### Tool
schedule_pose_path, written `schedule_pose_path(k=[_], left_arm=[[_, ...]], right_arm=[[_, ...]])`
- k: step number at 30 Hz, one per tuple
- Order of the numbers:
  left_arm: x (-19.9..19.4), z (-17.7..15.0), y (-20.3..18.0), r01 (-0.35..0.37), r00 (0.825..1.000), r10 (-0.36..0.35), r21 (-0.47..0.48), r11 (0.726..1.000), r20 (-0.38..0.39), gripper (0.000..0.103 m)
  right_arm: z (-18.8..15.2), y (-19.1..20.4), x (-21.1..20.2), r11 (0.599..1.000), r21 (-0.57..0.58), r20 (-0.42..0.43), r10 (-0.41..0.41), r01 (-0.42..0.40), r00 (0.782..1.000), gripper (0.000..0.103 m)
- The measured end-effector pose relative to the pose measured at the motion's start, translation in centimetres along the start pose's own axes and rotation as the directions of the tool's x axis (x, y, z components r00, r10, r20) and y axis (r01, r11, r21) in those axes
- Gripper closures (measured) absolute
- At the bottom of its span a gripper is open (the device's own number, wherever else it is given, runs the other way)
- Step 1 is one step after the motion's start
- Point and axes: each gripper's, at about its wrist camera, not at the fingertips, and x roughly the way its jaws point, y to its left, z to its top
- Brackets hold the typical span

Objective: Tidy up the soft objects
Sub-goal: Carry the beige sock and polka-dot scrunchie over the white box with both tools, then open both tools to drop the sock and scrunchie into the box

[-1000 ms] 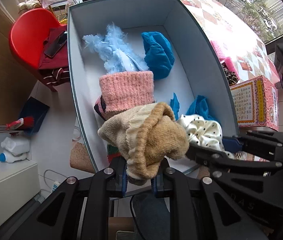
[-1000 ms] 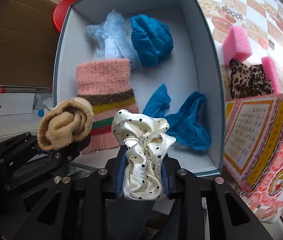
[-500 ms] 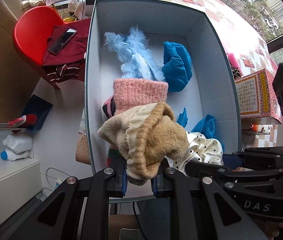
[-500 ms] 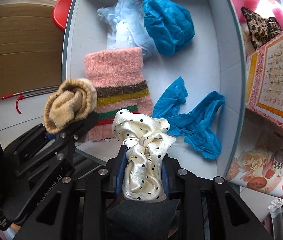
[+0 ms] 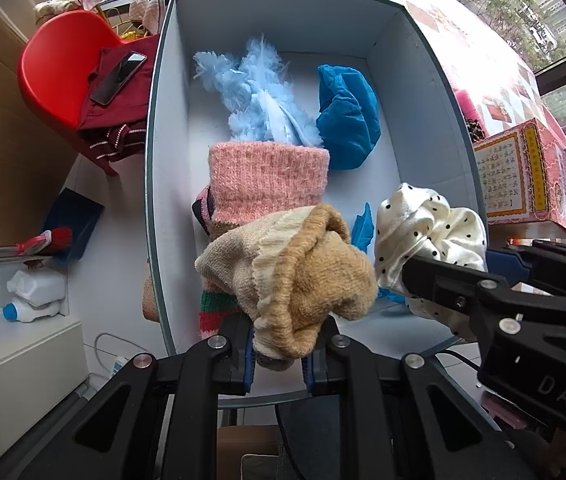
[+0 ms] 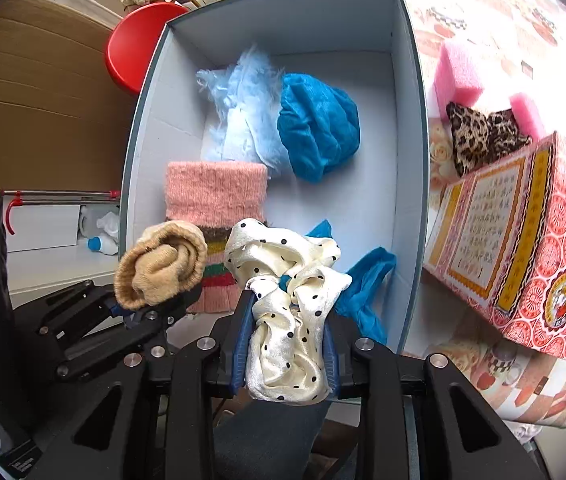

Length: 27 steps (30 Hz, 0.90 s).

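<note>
My left gripper [image 5: 277, 354] is shut on a rolled tan knit sock [image 5: 295, 276], held over the near end of the open grey box [image 5: 155, 168]. My right gripper [image 6: 286, 346] is shut on a cream polka-dot scrunchie [image 6: 287, 304], also over the box's near end; the scrunchie also shows in the left wrist view [image 5: 431, 236]. Inside the box lie a pink striped knit sock [image 6: 215, 200], a light blue feathery piece [image 6: 243, 112], a blue cloth ball [image 6: 317, 132] and a crumpled blue cloth [image 6: 367, 284].
A pink patterned carton [image 6: 523, 240] stands right of the box, with pink sponges [image 6: 459, 76] and a leopard-print cloth [image 6: 479, 136] behind it on the checked tablecloth. A red chair [image 5: 55, 68] with a phone and clothes is left of the box.
Both grippers, still holding their items, have shifted relative to the box; the scrunchie now sits higher and closer beside the tan sock in the left wrist view.
</note>
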Motion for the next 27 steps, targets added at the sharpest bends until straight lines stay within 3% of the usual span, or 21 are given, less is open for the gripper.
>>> schedule_pose_path(k=[27], left_arm=[[0.1, 0.1, -0.2, -0.005, 1.000, 0.005, 0.005, 1.000, -0.006, 0.083]], right_arm=[[-0.4, 0.6, 1.7, 1.000, 0.004, -0.011, -0.009, 0.009, 1.000, 0.071]])
